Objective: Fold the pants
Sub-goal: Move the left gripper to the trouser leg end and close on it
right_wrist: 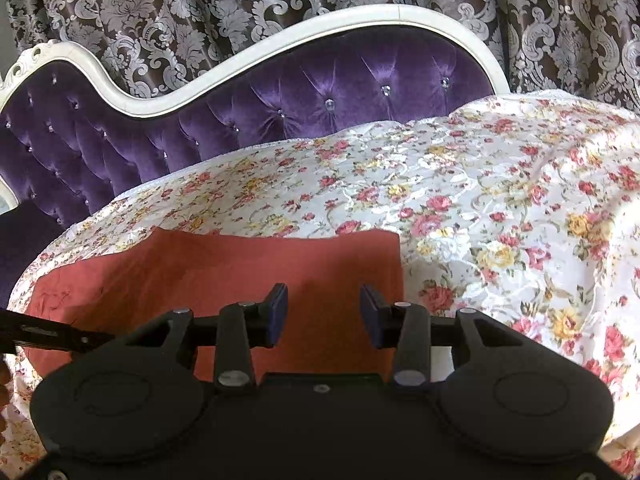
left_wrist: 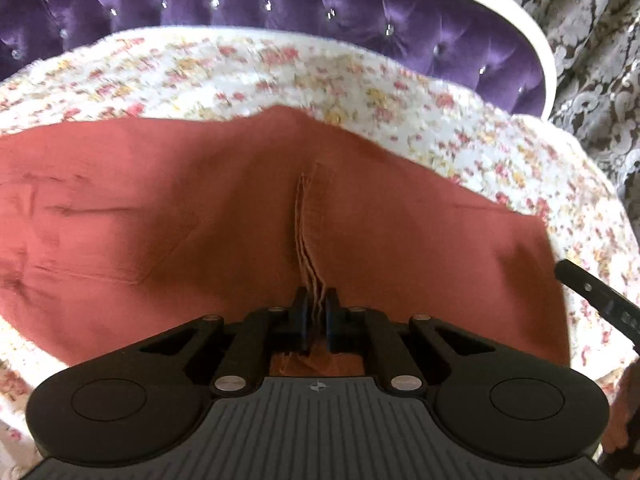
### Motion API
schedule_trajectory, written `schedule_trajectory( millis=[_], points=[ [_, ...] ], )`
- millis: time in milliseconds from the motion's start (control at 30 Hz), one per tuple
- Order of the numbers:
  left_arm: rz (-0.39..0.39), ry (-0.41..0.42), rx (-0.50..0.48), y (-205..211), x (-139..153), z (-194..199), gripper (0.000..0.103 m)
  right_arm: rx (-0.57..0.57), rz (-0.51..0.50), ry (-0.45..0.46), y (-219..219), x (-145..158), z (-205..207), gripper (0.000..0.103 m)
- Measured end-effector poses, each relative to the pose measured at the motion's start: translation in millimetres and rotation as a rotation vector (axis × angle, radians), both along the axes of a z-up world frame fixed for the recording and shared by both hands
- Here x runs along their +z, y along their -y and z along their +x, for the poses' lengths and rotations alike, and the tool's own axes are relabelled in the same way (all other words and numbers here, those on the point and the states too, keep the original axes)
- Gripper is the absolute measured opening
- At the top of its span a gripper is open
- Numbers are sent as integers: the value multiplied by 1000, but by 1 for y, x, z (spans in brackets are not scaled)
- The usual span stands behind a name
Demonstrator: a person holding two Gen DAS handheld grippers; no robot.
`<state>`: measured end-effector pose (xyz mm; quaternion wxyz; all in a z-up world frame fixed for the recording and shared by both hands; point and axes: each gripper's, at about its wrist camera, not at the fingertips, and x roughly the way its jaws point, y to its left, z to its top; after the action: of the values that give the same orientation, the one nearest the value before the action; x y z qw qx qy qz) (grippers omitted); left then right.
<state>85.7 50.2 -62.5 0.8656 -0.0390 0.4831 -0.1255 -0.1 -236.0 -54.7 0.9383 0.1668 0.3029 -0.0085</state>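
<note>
The rust-red pants lie on a floral bedspread. My left gripper is shut on a layered hem edge of the pants, which rises as a ridge from its pads. The view is blurred. In the right wrist view the pants lie flat, their right edge near the middle. My right gripper is open and empty, just above the cloth near that edge. A black finger of the right gripper shows at the left wrist view's right edge.
A purple tufted headboard with a white frame stands behind the bed. Patterned grey curtains hang behind it. The floral bedspread spreads to the right of the pants. Part of the left gripper shows at the left edge.
</note>
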Motion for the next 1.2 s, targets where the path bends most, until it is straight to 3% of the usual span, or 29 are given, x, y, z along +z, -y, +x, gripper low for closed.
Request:
schedule_trajectory(
  millis=[133, 233, 300, 333, 433, 500, 600, 767, 933, 1200],
  points=[
    [-6, -13, 10, -10, -4, -1, 8, 16, -17, 11, -1, 0, 15, 46],
    [27, -50, 1, -8, -21, 7, 13, 12, -41, -49, -3, -12, 35, 41],
    [45, -25, -13, -6, -23, 6, 13, -18, -66, -152, -2, -28, 48, 23],
    [52, -14, -17, -6, -21, 4, 18, -37, -71, -122, 0, -30, 47, 20],
    [97, 35, 16, -15, -11, -5, 32, -52, -43, -133, 3, -25, 44, 22],
    [110, 73, 46, -27, -3, -11, 36, -55, -48, -116, 0, -18, 38, 34],
    [149, 117, 113, -56, 5, -18, 49, -25, -80, -92, -17, -6, 30, 36],
    [189, 115, 272, -118, 5, -19, 51, 101, -73, -86, -58, 3, 30, 36],
    [143, 91, 403, -183, 2, -22, 55, 232, -59, -76, -105, 8, 33, 36],
    [29, 87, 460, -230, -12, -20, 61, 333, -73, -76, -150, 12, 44, 36]
  ],
)
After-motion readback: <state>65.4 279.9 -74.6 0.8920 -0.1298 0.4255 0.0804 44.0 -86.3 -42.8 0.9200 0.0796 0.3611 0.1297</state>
